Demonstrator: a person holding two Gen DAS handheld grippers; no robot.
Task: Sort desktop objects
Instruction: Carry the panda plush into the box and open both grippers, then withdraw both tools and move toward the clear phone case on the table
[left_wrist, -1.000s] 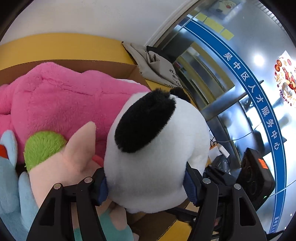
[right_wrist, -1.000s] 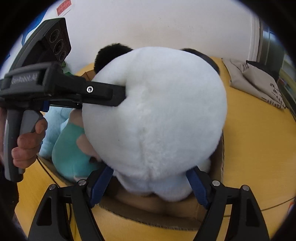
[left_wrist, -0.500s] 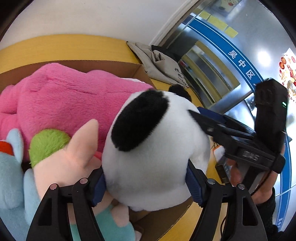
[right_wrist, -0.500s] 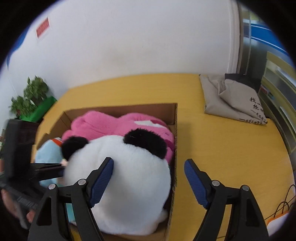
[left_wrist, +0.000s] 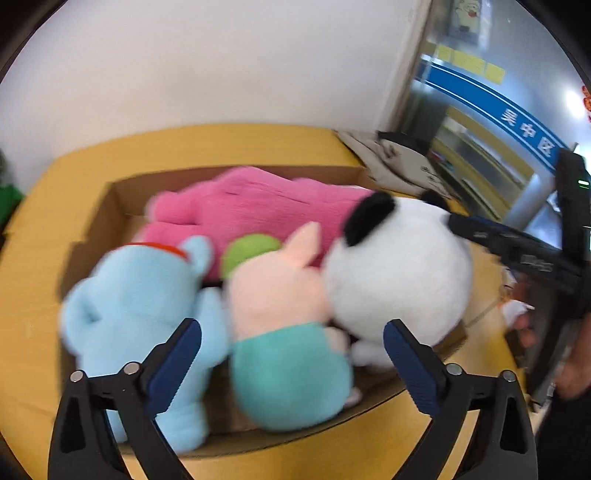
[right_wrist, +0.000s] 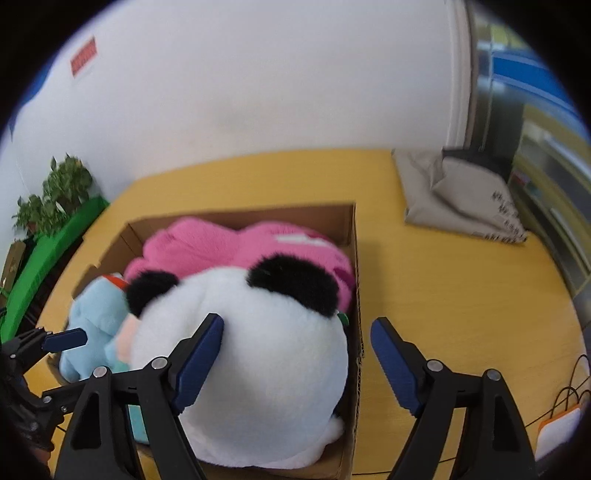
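The cardboard box (right_wrist: 352, 236) sits on the yellow counter (right_wrist: 461, 295) and holds four soft toys. The pink plush (left_wrist: 258, 206) lies along the far wall. In front of it, side by side, are the light blue plush (left_wrist: 136, 288), the pig plush in a teal top (left_wrist: 280, 295) and the panda plush (right_wrist: 258, 354), which fills the right end against the box wall.

The left gripper (left_wrist: 291, 347) hangs above the near edge of the box, jaws wide and holding nothing. The right gripper (right_wrist: 297, 345) is likewise spread wide and empty; its left pad shows in front of the panda's white body, and whether it touches the fur cannot be told. A folded grey bag (right_wrist: 458, 199) lies well apart on the counter, near the right wall.

Assessment: all the toys in view lie inside the box, which is how a sort into it would leave them. The same scene would also suit toys waiting to be taken out. Neither reading is settled here.

Handling note: these items are bulky and soft. Any grip should be taken across a narrower part with jaws fully spread beforehand. The panda is wedged tight against its neighbour and the wall, so dragging it sideways could disturb the pig.
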